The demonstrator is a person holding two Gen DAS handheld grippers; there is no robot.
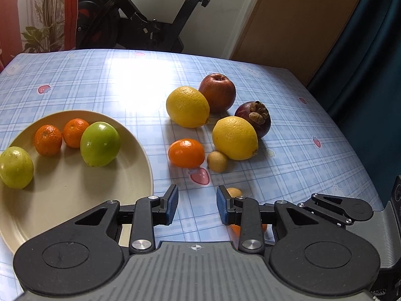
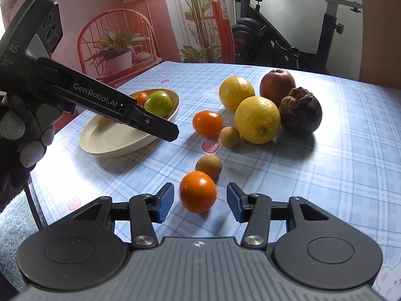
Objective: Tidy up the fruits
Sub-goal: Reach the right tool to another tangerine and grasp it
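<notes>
Glossy orange tangerine between open right claw pads, seemingly untouched; left claw narrow, empty

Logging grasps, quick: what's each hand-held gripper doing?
Left hand-held gripper: open, empty.
Right hand-held gripper: open, pads clear of the tangerine between them.

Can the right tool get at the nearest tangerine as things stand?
Probably yes. The tangerine sits on the tablecloth between the right tool's open pads, neither touching it. Nothing blocks it; the small brown fruit lies just behind, out of the way.
</notes>
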